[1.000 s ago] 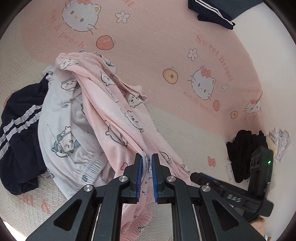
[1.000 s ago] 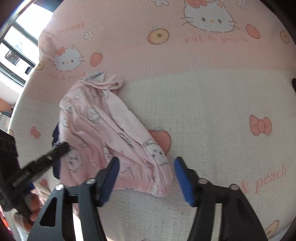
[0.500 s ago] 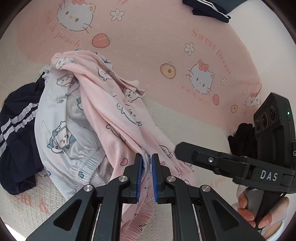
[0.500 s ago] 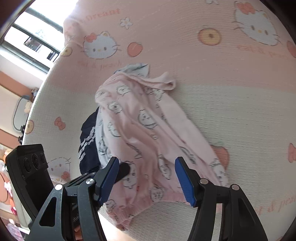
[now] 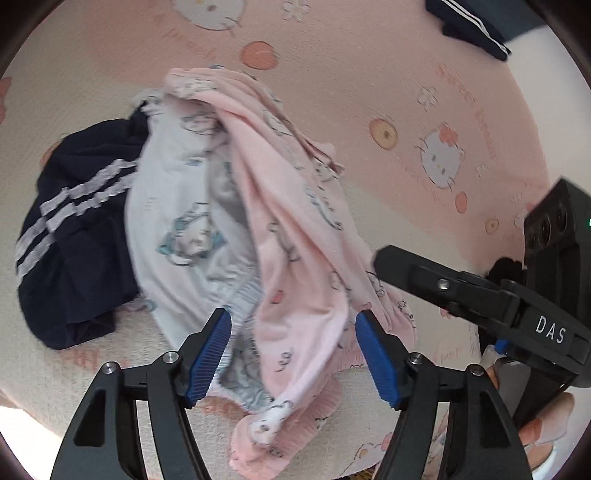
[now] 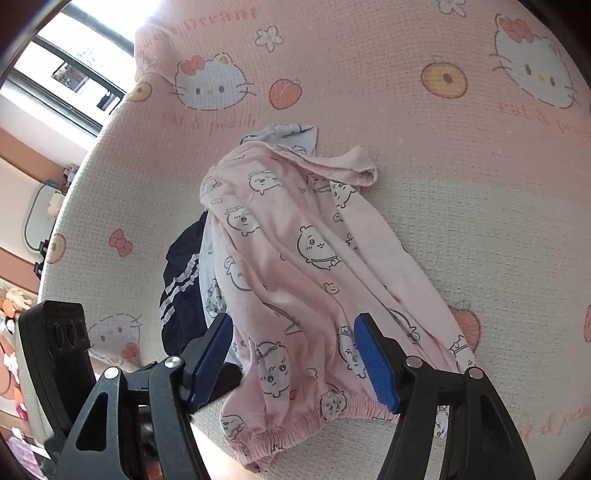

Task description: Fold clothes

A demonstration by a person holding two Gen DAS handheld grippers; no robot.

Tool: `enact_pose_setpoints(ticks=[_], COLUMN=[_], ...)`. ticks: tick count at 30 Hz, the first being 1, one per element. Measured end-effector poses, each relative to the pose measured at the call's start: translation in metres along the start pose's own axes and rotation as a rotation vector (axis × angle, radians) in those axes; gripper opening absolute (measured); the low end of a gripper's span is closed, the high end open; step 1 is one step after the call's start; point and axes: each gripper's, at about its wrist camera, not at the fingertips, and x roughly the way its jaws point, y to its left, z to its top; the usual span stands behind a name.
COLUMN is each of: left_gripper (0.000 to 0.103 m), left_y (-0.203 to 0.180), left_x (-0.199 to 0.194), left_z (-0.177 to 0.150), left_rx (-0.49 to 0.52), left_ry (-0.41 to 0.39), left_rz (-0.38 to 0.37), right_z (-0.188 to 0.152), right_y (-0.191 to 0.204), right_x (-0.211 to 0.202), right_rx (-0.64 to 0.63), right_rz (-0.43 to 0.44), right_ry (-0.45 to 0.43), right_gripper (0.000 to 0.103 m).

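- Now the left hand-held gripper (image 5: pixel 293 350) has its blue-padded fingers spread apart, low in the centre of the left wrist view, with folds of the pink pyjama trousers (image 5: pixel 295 258) lying between them but not pinched.
- Likewise the right hand-held gripper (image 6: pixel 293 360) stands with its fingers wide apart over the elastic waistband end of the pink pyjama trousers (image 6: pixel 295 266), gripping nothing.
- The trousers lie crumpled across the middle of the bed cover (image 6: pixel 443 184), a pink and cream sheet printed with cartoon cats and peaches.
- Beneath their left side sits a white printed garment (image 5: pixel 184 221), and left of that a navy garment with white stripes (image 5: pixel 74 240).
- Another navy striped piece (image 5: pixel 472 22) lies at the upper right of the left wrist view.
- A window (image 6: pixel 74 66) shows in the right wrist view's upper left.
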Motion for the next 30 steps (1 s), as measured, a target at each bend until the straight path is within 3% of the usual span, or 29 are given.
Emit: enact_pose_setpoints(ticks=[6,11,15,29,30], left_gripper=[0.068,0.068,0.068,0.068,0.068], left_y=[0.026,0.032,0.030,0.017,0.017], left_x=[-0.015,-0.014,-0.008,0.011,0.013], left_z=[0.014,0.033,0.047,0.059,0.059], left_rx=[-0.079,-0.115,-0.153,-0.112,-0.111], left_ry=[-0.039,-0.028,-0.009,0.013,0.006], left_rz=[-0.016,-0.058,-0.139,-0.162,-0.170], right_z=[-0.002,-0.009,-0.010,-0.006,-0.005], right_y=[0.007,0.015,0.016,0.011,0.010], right_x=[0.007,0.012,0.020,0.038,0.038], right_rx=[-0.051,-0.078,-0.086,-0.049,-0.044], right_rz=[-0.044,-0.036,-0.048,-0.051,-0.052], right_ry=[0.011,0.019,0.037,0.057,0.052], right_gripper=[0.068,0.068,0.068,0.067,0.060])
